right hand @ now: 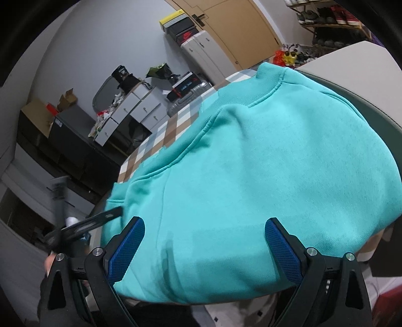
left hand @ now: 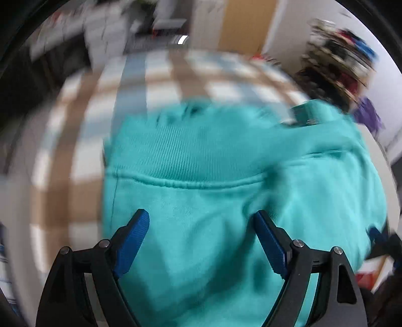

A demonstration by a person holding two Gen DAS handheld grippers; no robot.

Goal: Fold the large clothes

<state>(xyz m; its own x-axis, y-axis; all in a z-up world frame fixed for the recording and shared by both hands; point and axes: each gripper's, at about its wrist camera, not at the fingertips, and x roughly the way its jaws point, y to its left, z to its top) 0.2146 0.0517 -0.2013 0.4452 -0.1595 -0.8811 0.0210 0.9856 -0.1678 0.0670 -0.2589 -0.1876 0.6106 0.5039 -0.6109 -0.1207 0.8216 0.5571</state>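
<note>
While both tools hang over the teal fleece sweatshirt [right hand: 251,176], neither grips anything: my left gripper [left hand: 201,218] has its blue-padded jaws spread wide above the cloth, and my right gripper [right hand: 204,226] is just as wide, fabric showing between the pads but not pinched. The left view is smeared by motion blur, so detail there is weak.

The sweatshirt lies on the checked brown, white and pale-blue tablecloth [right hand: 160,140], already doubled up by the look of it: a stitched seam [left hand: 198,185] runs across below a ribbed band, and the ribbed collar or hem [right hand: 266,78] sits at the far end. I judge it mid-fold, with another fold or a smoothing pass to come.

To do it well:
- take two points on the near edge, level with each other
- bite through all layers, not only the top one
- lift low and carry both sides together so the seam stays straight
- thick fleece will spring back, so press the crease

Table edge is close on my side; the near part of the cloth may overhang and slide.

Room is cluttered: grey drawer unit [right hand: 135,110], silver suitcase [right hand: 201,52], tan wooden door [right hand: 231,27], shoe rack [right hand: 331,22].
</note>
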